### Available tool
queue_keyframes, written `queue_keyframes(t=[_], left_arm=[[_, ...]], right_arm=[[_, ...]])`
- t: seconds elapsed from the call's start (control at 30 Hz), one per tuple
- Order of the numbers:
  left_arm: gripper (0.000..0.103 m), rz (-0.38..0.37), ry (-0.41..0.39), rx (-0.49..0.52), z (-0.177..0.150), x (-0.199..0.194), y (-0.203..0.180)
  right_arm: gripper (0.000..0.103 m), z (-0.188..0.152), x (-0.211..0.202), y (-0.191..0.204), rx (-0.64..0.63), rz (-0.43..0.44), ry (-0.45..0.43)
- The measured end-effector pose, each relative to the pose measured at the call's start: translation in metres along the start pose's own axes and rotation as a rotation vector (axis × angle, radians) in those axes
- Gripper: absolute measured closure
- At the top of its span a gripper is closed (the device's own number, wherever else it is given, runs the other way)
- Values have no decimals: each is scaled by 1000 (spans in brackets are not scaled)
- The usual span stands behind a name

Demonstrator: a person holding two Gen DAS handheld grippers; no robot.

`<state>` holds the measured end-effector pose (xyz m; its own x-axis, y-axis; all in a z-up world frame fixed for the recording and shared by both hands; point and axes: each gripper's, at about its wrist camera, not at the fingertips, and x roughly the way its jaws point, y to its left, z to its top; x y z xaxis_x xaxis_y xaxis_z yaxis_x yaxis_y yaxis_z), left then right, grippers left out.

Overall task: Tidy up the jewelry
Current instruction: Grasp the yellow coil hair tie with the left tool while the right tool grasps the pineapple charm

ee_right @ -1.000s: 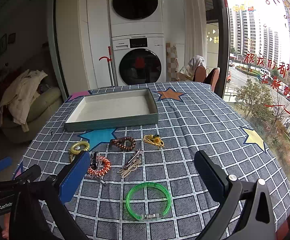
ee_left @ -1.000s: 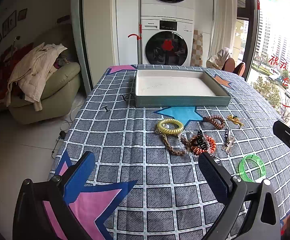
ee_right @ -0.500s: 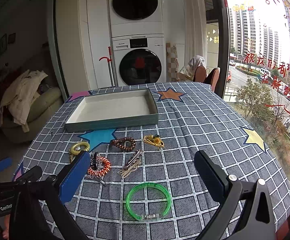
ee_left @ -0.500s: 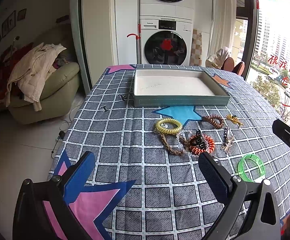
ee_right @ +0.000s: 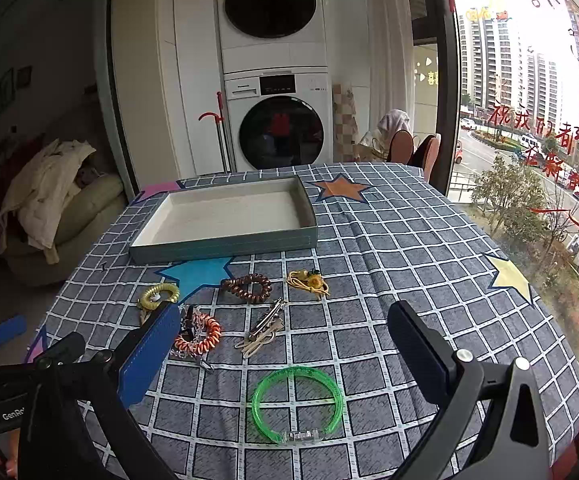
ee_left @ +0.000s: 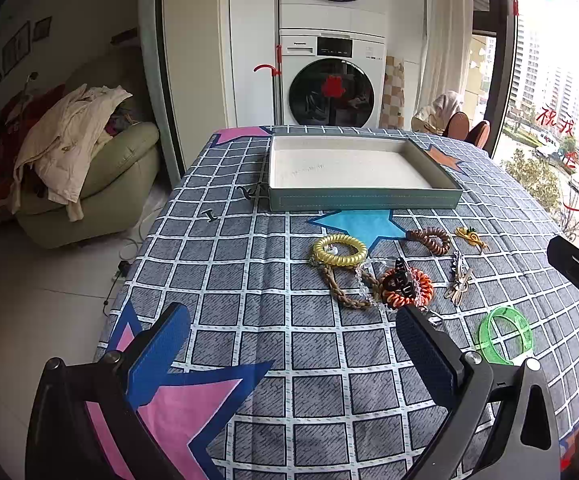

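- Left wrist view, centre right: left tool (ee_left: 289,344) spread, empty; orange coil band (ee_left: 409,287) just beyond its right fingertip, springy, light, best pinched across the coil. Tray (ee_left: 363,200) upper centre, bare.
- Right wrist view, lower centre: right tool (ee_right: 285,328) spread, empty; green bangle (ee_right: 298,403) between the fingers, stiff, slick, best gripped on the rim.

Right gripper (ee_right: 285,340) hangs wide open over the checked cloth (ee_right: 401,240), green bangle (ee_right: 298,404) right between its fingers. Hair ties and clips sit just beyond; tray (ee_right: 225,242) further back.
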<state>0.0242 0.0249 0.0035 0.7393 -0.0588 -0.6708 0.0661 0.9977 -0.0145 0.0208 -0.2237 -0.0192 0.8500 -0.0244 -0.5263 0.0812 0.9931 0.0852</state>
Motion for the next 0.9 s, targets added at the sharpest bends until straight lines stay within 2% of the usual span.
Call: queue_keyframes(t=[0.13,0.27,0.5,0.73,0.83,0.9], left_arm=[[0,-16,21,4,3,6,1],[0,-32,64,5,13,24,9],[0,-97,104,31,47,64,23],[0,-118,174,53,67,113,25],[0,-120,197,92,72,129,20],[0,-129,218,105,74,139,19]], right_arm=[[0,2,5,-5,9,18,20],[0,5,19,-15,35,35,85],[0,13,58,-46,106,4,227],[0,28,95,-69,135,-31,287],[5,33,111,-72,121,-41,309],[14,34,123,-70,108,-36,328]])
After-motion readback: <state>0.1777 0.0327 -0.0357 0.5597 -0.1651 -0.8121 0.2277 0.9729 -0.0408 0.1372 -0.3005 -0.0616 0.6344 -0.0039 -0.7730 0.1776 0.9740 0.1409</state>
